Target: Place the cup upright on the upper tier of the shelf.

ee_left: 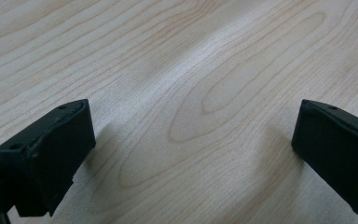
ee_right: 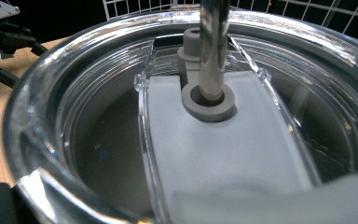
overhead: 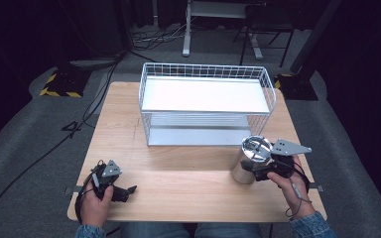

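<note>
Near the right front of the wooden table [overhead: 178, 173] stands a shiny metal tumbler [overhead: 250, 161], upright, with a clear lid [ee_right: 121, 116] and a metal straw [ee_right: 213, 46] rising through a grey ring in the lid's middle. The right gripper [overhead: 258, 171], held in the person's right hand [overhead: 287, 181], presses against the tumbler's right side near its top; whether its jaws clamp the rim or only rest there, I cannot tell, since the right gripper view looks straight down onto the lid from very close. Just beyond the tumbler sits a white wire basket [overhead: 206, 69] with a white shelf across its upper level, taking up the far middle of the table. At the near left, the left hand [overhead: 96, 201] holds the left gripper [overhead: 124, 191] low over bare wood, well apart from the tumbler. Its jaws stand wide apart with nothing between them.
</note>
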Demonstrator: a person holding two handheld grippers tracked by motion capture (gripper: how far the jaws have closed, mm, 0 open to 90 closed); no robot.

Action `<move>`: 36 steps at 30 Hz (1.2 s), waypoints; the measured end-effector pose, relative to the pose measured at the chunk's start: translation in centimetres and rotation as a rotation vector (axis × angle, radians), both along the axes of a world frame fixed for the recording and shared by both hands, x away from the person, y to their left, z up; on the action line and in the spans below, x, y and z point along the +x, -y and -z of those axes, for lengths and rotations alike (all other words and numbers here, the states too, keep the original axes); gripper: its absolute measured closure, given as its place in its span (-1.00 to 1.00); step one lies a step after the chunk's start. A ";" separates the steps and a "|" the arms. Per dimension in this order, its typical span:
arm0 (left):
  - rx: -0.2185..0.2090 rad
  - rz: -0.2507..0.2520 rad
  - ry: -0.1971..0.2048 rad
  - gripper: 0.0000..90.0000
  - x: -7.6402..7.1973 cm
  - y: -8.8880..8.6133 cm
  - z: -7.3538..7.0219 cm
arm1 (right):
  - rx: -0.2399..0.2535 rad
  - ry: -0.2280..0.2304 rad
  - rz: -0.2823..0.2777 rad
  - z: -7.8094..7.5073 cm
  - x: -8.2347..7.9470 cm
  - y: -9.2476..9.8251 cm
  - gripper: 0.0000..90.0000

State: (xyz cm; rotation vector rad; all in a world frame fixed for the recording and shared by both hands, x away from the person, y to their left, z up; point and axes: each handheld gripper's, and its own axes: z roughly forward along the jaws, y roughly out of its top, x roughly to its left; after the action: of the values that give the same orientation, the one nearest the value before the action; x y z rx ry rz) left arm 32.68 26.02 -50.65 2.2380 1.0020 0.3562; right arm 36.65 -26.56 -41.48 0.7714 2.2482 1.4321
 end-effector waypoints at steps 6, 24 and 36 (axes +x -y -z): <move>0.000 -0.001 0.003 -1.00 0.0 0.0 0.0 | -0.006 0.009 -0.005 -1.7 0.0 0.0 -0.92; 0.000 0.000 0.000 -1.00 0.0 0.0 0.0 | -0.009 0.017 -0.019 -7.0 0.3 -0.3 -0.92; 0.000 -0.002 0.003 -1.00 0.0 0.0 0.0 | 0.007 0.016 -0.011 -10.0 0.6 0.0 -0.92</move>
State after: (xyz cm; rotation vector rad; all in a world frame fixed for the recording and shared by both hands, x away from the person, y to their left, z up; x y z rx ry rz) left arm 32.68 26.00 -50.67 2.2357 1.0021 0.3600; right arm 37.24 -26.57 -31.45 0.7483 2.2400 1.4467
